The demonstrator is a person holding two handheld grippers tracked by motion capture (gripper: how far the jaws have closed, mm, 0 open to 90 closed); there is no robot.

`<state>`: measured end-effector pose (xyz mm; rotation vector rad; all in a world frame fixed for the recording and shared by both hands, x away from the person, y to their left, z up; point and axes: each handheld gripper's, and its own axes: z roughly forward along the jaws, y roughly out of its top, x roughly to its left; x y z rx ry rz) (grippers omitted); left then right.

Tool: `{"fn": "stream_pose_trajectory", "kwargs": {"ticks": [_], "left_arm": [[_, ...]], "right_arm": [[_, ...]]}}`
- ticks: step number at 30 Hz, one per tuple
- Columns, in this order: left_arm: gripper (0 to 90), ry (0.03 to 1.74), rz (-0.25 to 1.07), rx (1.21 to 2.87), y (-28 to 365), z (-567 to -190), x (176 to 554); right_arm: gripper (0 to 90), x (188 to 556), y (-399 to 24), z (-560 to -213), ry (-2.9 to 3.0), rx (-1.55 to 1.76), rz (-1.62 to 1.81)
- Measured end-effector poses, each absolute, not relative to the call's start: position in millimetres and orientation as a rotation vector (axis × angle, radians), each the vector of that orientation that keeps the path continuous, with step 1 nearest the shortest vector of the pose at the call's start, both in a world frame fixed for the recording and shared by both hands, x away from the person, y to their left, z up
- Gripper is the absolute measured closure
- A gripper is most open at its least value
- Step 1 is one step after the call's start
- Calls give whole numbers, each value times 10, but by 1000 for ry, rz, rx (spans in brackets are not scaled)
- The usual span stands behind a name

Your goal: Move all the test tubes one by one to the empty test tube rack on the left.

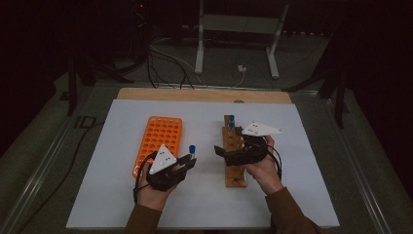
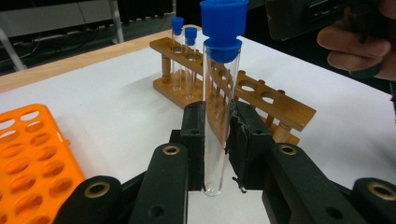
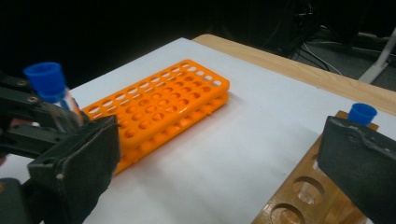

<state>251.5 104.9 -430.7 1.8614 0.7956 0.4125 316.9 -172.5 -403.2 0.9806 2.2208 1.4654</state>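
Left gripper (image 2: 217, 140): jaws clamped on an upright blue-capped test tube (image 2: 219, 107), held above the white mat (image 1: 204, 195) between the orange rack (image 1: 159, 141) and the wooden rack (image 1: 233, 156). Right gripper (image 1: 221, 151): jaws wide apart, nothing between them, over the wooden rack's near end. Wooden rack: two more blue-capped tubes (image 2: 183, 56) standing at its far end. Orange rack: visible holes vacant
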Motion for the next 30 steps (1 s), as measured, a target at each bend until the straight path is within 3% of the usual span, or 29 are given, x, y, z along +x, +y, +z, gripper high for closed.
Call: {"fn": "stream_pose_trajectory", "kwargs": {"ticks": [30], "left_arm": [[769, 852, 447, 1827, 1731, -4294, 2348]], "right_arm": [[2, 3156, -2034, -4168, 2169, 1040, 1379]]}}
